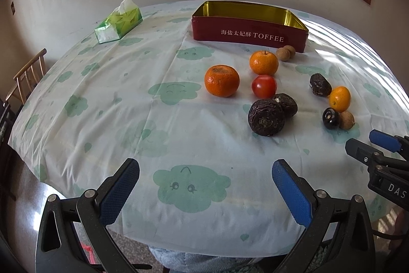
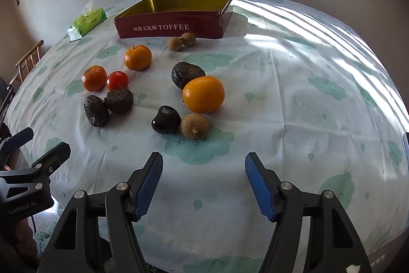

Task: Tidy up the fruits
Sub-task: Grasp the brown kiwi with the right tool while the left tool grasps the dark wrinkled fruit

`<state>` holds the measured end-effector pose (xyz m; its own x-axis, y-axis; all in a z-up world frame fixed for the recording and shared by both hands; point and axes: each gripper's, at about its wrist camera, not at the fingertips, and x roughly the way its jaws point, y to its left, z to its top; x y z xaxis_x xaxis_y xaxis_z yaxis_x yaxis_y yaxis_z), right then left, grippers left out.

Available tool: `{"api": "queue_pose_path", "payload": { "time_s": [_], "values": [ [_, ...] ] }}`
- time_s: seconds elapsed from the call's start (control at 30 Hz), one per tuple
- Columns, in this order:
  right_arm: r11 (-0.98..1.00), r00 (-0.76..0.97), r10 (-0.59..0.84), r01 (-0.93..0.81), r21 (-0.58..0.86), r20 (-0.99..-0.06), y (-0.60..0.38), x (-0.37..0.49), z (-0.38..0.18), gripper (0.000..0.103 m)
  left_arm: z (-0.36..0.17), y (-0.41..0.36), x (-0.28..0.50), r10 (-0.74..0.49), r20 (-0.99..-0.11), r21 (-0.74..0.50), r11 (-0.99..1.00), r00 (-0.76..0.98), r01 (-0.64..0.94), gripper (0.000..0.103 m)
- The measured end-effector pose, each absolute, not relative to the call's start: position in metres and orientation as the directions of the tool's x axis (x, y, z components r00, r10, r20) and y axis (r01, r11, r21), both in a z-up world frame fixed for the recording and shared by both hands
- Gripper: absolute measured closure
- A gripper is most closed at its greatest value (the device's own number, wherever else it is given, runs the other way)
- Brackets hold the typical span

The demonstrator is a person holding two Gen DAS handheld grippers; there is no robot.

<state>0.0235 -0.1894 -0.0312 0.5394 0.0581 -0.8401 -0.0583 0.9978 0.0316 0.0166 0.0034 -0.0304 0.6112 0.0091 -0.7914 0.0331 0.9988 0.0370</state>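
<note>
An open red toffee tin point(image 1: 249, 31) point(image 2: 168, 27) stands at the back of the table, nothing visible inside. In front of it lie loose fruits: three oranges point(image 1: 222, 80) point(image 1: 263, 62) point(image 2: 203, 94), a red tomato point(image 1: 264, 86) point(image 2: 117, 80), wrinkled dark fruits point(image 1: 265, 117) point(image 2: 188, 74), a glossy dark fruit point(image 2: 165, 119), a brown fruit point(image 2: 194, 126) and two small brown ones point(image 2: 181, 41) beside the tin. My left gripper point(image 1: 205, 165) hovers open over bare cloth, short of the fruits. My right gripper point(image 2: 204, 157) is open too, just short of the glossy dark and brown fruits.
A green tissue box point(image 1: 118, 21) sits at the back left of the cloud-print tablecloth point(image 1: 153, 124). A wooden chair point(image 1: 28, 73) stands beyond the left edge. Each gripper shows at the other view's side edge. A wall with a window lies behind.
</note>
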Motion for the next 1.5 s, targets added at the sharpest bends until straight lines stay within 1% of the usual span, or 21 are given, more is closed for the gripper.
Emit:
{"api": "queue_pose_path", "payload": {
  "time_s": [0.07,0.3,0.37,0.5,0.7,0.8,1.07,1.23,1.37,1.5],
  "values": [
    [0.997,0.532,0.067,-0.061,0.041,-0.844,-0.190,0.025,-0.033,0.046,-0.032,0.003,0.018,0.005,-0.793,0.035,0.999,0.609,0.036,0.000],
    [0.997,0.531,0.056,-0.077,0.018,-0.846,-0.187,0.032,-0.038,0.049,-0.035,0.001,0.023,-0.007,-0.795,0.028,0.998,0.607,0.049,0.001],
    [0.997,0.536,0.043,-0.082,-0.001,-0.843,-0.185,0.034,-0.039,0.054,-0.036,0.000,0.024,-0.008,-0.794,0.031,0.998,0.608,0.054,0.001],
    [0.995,0.546,0.035,-0.097,-0.022,-0.837,-0.182,0.038,-0.039,0.059,-0.038,-0.003,0.029,-0.019,-0.794,0.029,0.997,0.608,0.069,0.001],
    [0.993,0.560,0.039,-0.114,-0.030,-0.827,-0.178,0.044,-0.039,0.070,-0.040,-0.007,0.033,-0.034,-0.794,0.023,0.996,0.607,0.086,0.001],
    [0.993,0.565,0.040,-0.116,-0.031,-0.824,-0.176,0.046,-0.039,0.079,-0.041,-0.009,0.035,-0.044,-0.796,0.018,0.995,0.604,0.096,0.002],
    [0.996,0.566,0.019,-0.083,-0.034,-0.824,-0.184,0.046,-0.038,0.080,-0.042,-0.017,0.040,-0.076,-0.798,-0.003,0.992,0.598,0.123,0.006],
    [0.999,0.567,0.013,-0.046,-0.015,-0.824,-0.197,0.045,-0.039,0.080,-0.043,-0.023,0.047,-0.088,-0.798,-0.011,0.991,0.596,0.132,0.013],
    [0.999,0.568,0.014,-0.045,-0.013,-0.823,-0.199,0.045,-0.039,0.080,-0.044,-0.027,0.056,-0.096,-0.797,-0.018,0.991,0.597,0.135,0.016],
    [0.999,0.569,0.016,-0.044,-0.012,-0.822,-0.200,0.044,-0.039,0.080,-0.046,-0.030,0.063,-0.106,-0.798,-0.027,0.990,0.594,0.140,0.023]
  ]
}}
